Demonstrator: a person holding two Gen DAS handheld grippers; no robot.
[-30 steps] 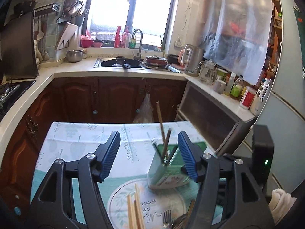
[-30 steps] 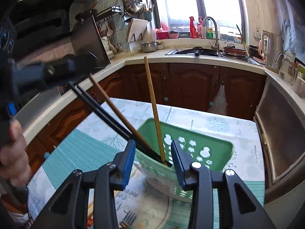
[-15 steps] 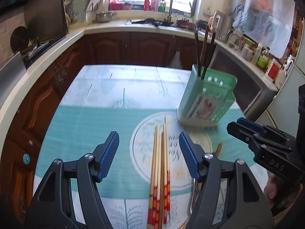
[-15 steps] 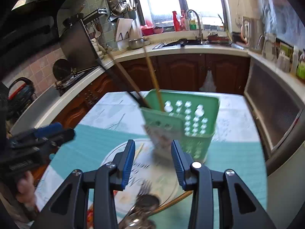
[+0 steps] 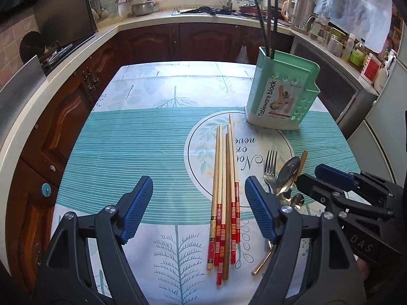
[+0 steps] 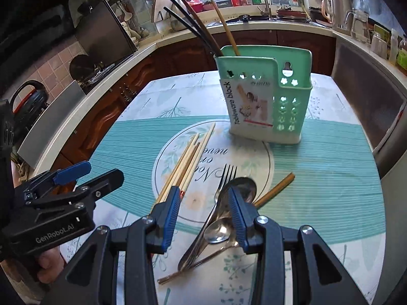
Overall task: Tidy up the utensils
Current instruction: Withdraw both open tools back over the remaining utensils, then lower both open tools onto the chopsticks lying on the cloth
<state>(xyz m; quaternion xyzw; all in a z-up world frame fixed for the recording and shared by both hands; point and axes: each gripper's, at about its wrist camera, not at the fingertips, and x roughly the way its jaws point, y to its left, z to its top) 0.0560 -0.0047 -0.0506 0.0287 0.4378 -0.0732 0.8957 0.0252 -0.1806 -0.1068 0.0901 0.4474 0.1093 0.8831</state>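
Observation:
A mint-green utensil holder [image 5: 281, 94] stands upright at the table's far right, with dark and brown chopsticks [image 5: 268, 20] in it; it also shows in the right wrist view [image 6: 264, 101]. Several pale chopsticks with red ends [image 5: 225, 190] lie side by side mid-table. A fork [image 5: 269, 167], spoons [image 5: 286, 178] and a gold-handled piece [image 6: 274, 186] lie to their right. My left gripper [image 5: 198, 208] is open and empty above the chopsticks' near ends. My right gripper [image 6: 204, 211] is open and empty over the fork and spoons [image 6: 223, 218].
The table has a teal and white cloth [image 5: 122, 152]. Dark wooden cabinets and a pale counter [image 5: 76, 48] run along the left and back, with a sink [image 5: 203, 10] at the window. A steel appliance [image 6: 368, 96] stands to the right of the table.
Both grippers have pulled back from the holder toward the near side of the table and now look down on the loose chopsticks and cutlery. The holder now stands upright instead of tilted.

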